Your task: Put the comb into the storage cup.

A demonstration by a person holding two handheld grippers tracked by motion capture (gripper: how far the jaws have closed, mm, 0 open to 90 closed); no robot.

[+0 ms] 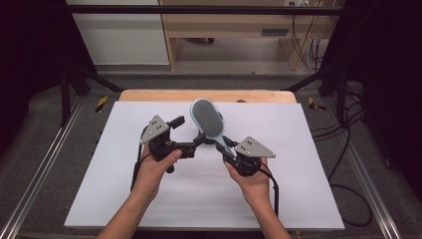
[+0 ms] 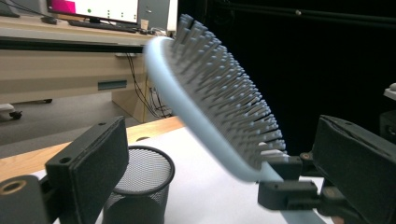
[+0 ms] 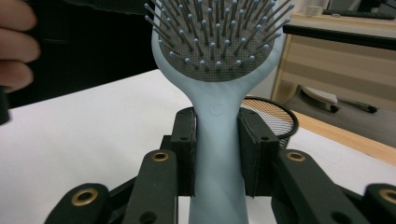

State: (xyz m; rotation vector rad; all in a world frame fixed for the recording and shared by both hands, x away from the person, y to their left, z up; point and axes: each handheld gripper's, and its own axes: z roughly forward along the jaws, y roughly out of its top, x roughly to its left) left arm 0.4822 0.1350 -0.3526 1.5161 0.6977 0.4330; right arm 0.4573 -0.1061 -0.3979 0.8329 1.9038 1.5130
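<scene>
The right tongs (image 3: 217,154) clench the hairbrush (image 3: 217,70) by its handle; the left tongs (image 2: 224,172) stand released, and should keep clear while the brush lowers upright into the mesh cup (image 2: 140,186)

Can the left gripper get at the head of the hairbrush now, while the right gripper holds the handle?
Probably yes. The left gripper has its jaws open, apart from the hairbrush, with nothing between them. The right gripper clamps only the handle.

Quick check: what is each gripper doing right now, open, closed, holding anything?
Left gripper: open, jaws wide apart beside the hairbrush, not pressing on it.
Right gripper: closed on the hairbrush handle, brush held up off the table.
</scene>
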